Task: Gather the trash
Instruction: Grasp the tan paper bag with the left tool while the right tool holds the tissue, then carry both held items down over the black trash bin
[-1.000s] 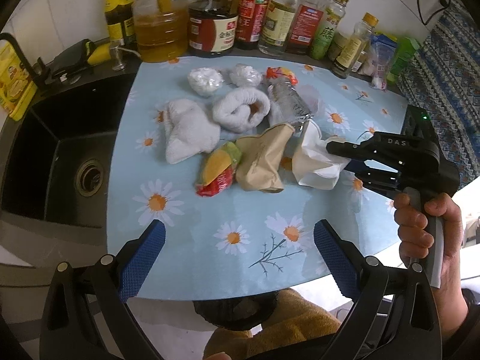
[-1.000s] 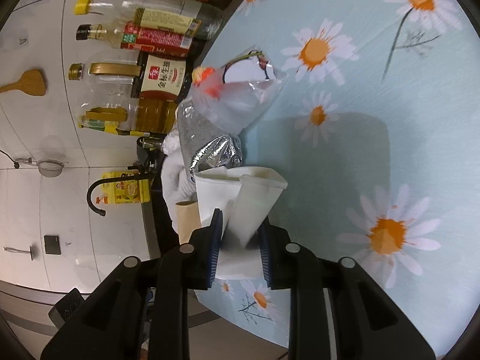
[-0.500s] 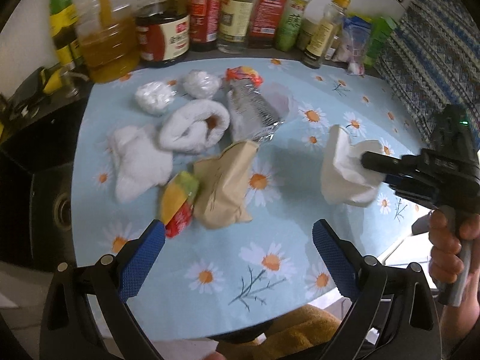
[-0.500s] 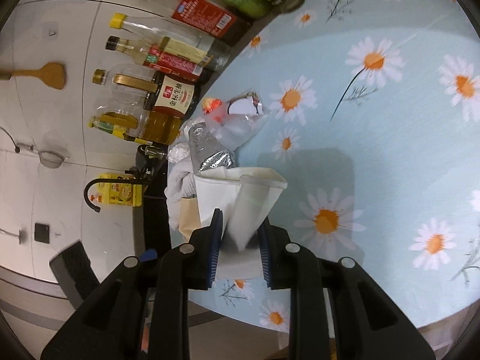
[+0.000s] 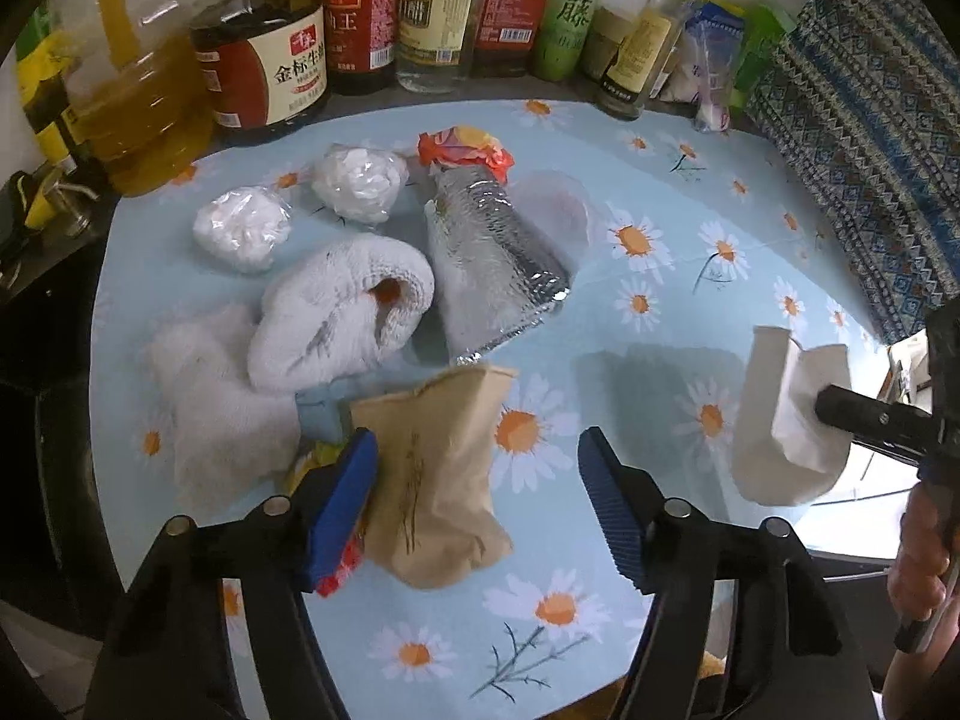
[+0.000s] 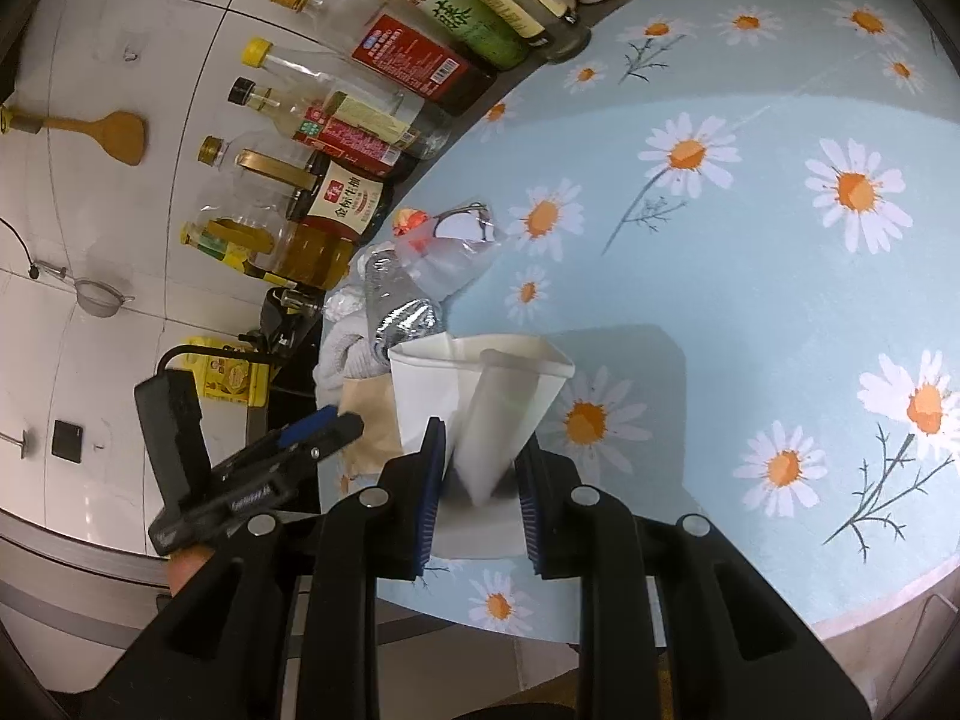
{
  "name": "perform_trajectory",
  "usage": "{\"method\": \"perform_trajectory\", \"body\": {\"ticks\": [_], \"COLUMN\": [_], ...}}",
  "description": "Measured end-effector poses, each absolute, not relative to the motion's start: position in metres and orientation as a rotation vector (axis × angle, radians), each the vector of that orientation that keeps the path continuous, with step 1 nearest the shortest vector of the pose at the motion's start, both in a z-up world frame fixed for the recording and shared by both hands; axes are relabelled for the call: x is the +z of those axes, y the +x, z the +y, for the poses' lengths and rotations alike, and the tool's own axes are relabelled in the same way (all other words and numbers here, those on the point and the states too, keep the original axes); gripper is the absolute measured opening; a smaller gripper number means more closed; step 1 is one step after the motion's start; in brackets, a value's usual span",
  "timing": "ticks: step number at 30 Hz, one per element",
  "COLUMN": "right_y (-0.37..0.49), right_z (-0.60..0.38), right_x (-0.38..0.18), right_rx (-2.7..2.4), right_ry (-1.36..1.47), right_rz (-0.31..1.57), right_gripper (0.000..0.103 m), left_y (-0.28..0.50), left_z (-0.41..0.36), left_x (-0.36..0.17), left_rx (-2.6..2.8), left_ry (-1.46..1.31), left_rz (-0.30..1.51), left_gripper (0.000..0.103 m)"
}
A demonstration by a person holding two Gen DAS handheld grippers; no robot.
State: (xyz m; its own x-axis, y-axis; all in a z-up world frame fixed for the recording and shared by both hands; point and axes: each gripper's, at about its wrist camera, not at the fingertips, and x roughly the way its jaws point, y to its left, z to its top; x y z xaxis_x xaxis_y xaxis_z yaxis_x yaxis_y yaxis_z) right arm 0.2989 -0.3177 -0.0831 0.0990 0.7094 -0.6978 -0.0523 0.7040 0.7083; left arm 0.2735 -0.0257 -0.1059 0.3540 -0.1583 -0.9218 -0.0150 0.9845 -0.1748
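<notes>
My right gripper [image 6: 479, 474] is shut on a white paper bag [image 6: 480, 390] and holds it above the table's right edge; the bag [image 5: 786, 420] also shows at the right of the left wrist view. My left gripper [image 5: 477, 492] is open, its jaws low on either side of a brown paper bag [image 5: 432, 468] on the daisy tablecloth [image 5: 660, 276]. Behind it lie white cloths [image 5: 342, 312], a silver foil pouch [image 5: 492, 264], two white wrapped balls [image 5: 240, 228], a clear cup [image 5: 552, 210] and an orange wrapper [image 5: 462, 147]. A red and yellow wrapper [image 5: 336, 570] lies under the left finger.
A row of oil and sauce bottles [image 5: 420, 6] stands along the back of the table. A dark sink [image 5: 42, 360] lies at the left. A patterned cloth [image 5: 858, 138] hangs at the right. A wooden spatula [image 6: 114, 132] hangs on the tiled wall.
The right gripper has carried the white paper bag to the right, away from the pile, toward the table's edge. The left gripper has moved forward and down over the brown paper bag.
</notes>
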Motion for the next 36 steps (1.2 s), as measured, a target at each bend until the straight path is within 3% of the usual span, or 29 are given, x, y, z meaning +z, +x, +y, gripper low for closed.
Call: {"method": "perform_trajectory", "body": {"ticks": [7,11,17,36], "right_y": [0.300,0.301,0.302,0.290], "right_z": [-0.321,-0.321,-0.319,-0.311], "right_x": [-0.091,-0.090,-0.091,-0.069], "right_rx": [0.611,0.624,0.634,0.668], "right_ry": [0.601,0.599,0.584,0.520], "right_rz": [1.381,1.373,1.377,1.348], "right_gripper": [0.025,0.025,0.025,0.025], "left_y": [0.289,0.291,0.289,0.247], "left_z": [-0.032,-0.035,-0.036,-0.046], "left_x": [-0.118,-0.125,-0.123,-0.075], "left_rx": [-0.105,-0.111,-0.122,-0.177], "left_ry": [-0.085,-0.060,-0.043,-0.131], "left_rz": [1.253,1.268,1.233,1.082], "left_gripper": [0.048,0.031,0.020,0.017]}}
